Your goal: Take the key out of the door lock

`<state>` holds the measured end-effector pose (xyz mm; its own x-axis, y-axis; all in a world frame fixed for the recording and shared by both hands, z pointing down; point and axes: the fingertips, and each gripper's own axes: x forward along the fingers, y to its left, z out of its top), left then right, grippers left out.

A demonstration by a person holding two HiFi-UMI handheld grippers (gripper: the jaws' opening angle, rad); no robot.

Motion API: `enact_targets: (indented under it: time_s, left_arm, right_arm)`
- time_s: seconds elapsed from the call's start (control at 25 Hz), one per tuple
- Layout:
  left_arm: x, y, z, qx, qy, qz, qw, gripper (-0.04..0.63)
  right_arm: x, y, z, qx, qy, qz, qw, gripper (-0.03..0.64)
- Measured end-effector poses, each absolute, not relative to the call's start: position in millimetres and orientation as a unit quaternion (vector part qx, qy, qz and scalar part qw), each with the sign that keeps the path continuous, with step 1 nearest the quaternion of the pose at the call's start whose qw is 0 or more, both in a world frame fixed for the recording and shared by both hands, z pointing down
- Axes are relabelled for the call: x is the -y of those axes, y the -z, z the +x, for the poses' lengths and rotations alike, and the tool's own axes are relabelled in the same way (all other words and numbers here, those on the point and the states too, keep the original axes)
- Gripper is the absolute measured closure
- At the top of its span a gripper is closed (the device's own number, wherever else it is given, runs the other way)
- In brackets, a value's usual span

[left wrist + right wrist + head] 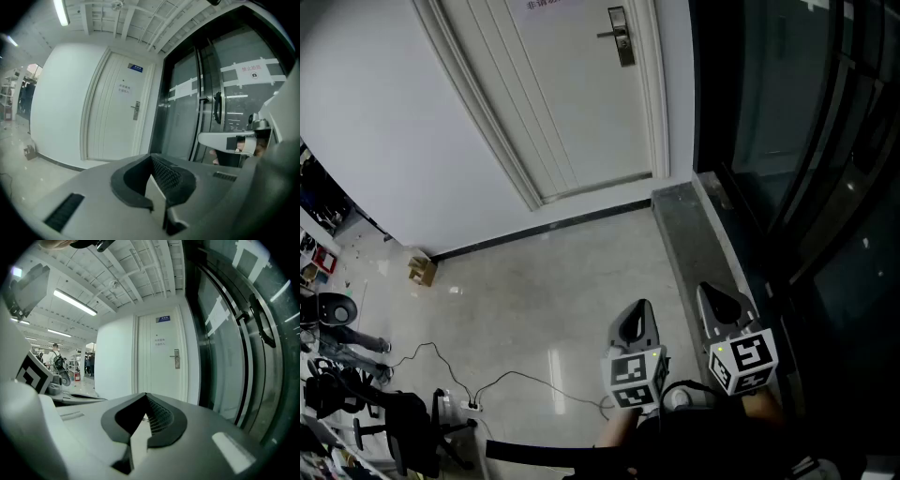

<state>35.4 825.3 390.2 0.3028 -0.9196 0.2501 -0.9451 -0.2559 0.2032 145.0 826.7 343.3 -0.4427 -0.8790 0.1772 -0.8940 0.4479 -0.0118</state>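
Note:
A white door (572,94) stands far ahead, with a metal lock and handle (621,36) near its right edge. The lock (136,110) also shows in the left gripper view, and the right gripper view has the lock (176,358) small and distant. No key can be made out at this range. My left gripper (637,314) and right gripper (719,298) are held low and side by side, well short of the door. The left gripper (151,159) has its jaws closed with nothing between them. The right gripper (145,397) is the same.
Dark glass doors (806,141) with a handle (217,107) run along the right, behind a grey stone sill (694,234). A small cardboard box (420,270) sits by the wall. Cables and a power strip (471,405) and a black chair (394,427) lie at the lower left.

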Motion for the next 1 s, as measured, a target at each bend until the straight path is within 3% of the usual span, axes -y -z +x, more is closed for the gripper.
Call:
enact_targets:
  time_s: [1.0]
  left_arm:
    - [-829, -397, -12, 0.605, -0.035, 0.776, 0.173, 0.595]
  right_arm:
    - [-819, -350, 113, 0.842, -0.071, 0.532, 0.053, 0.615]
